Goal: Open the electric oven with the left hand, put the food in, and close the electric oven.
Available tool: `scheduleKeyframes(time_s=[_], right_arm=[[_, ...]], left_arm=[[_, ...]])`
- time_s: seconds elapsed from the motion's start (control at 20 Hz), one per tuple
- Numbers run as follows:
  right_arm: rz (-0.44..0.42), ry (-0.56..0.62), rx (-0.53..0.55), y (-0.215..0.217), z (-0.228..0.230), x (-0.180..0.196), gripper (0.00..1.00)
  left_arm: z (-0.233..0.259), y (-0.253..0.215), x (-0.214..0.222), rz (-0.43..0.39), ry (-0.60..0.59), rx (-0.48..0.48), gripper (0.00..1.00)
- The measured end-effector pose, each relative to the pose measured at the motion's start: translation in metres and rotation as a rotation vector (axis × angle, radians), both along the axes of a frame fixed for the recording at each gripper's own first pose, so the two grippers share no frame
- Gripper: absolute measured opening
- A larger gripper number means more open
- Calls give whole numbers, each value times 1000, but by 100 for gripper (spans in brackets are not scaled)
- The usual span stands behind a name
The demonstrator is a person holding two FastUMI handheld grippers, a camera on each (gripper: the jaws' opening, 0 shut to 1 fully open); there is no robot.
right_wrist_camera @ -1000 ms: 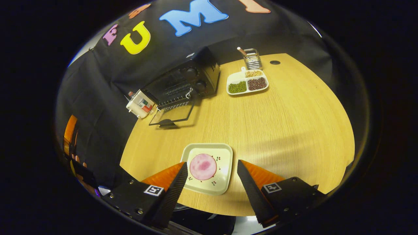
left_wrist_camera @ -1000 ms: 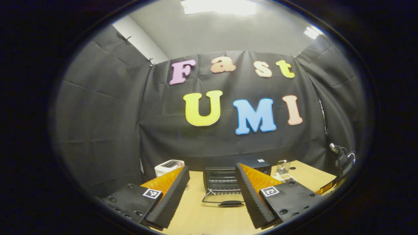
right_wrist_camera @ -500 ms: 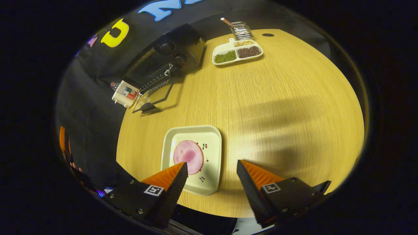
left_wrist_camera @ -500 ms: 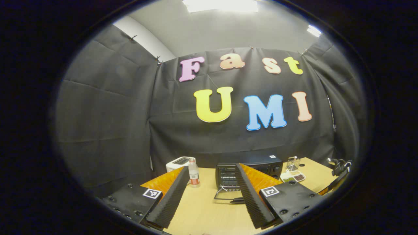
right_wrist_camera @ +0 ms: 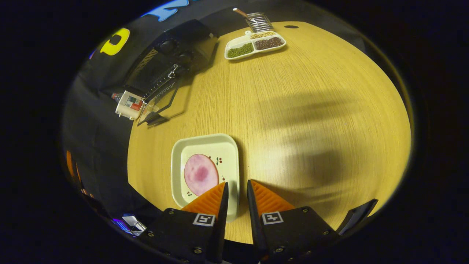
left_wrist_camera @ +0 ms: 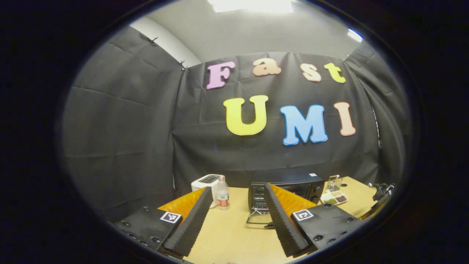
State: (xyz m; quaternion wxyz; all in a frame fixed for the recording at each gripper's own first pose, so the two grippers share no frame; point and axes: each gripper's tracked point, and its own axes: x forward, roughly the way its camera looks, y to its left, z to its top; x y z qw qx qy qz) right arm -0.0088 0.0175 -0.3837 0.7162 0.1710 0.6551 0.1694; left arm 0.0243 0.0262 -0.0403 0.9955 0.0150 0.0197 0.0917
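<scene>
Now: oven (right_wrist_camera: 165,69) door down at table (right_wrist_camera: 311,110) rear; my right tongs (right_wrist_camera: 237,190) nearly clenched astride plate (right_wrist_camera: 205,172) rim w/ food (right_wrist_camera: 200,174), for lifting; left tongs (left_wrist_camera: 237,209) released, held back

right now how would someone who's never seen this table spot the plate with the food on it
Start at the black oven with its door down at the wooden table's far edge. Come to the near edge: the square cream plate there carries one round pink slice, unlike the divided dish of beans.
</scene>
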Motion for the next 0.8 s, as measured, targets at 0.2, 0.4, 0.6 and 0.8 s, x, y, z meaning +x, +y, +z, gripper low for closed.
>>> scheduleKeyframes(time_s=[0.2, 0.4, 0.6, 0.8], right_arm=[[-35, 2, -33, -6, -4, 7, 1], [-73, 30, 3, -2, -6, 6, 1], [-159, 66, 87, 9, 1, 1, 1], [-179, 48, 110, 17, 14, 5, 1]], left_arm=[[-5, 9, 1, 10, 5, -1, 99], [-7, 18, 4, 18, 4, -19, 92], [-4, 24, 5, 19, -8, -17, 99], [-6, 24, 12, 9, -3, -18, 96]])
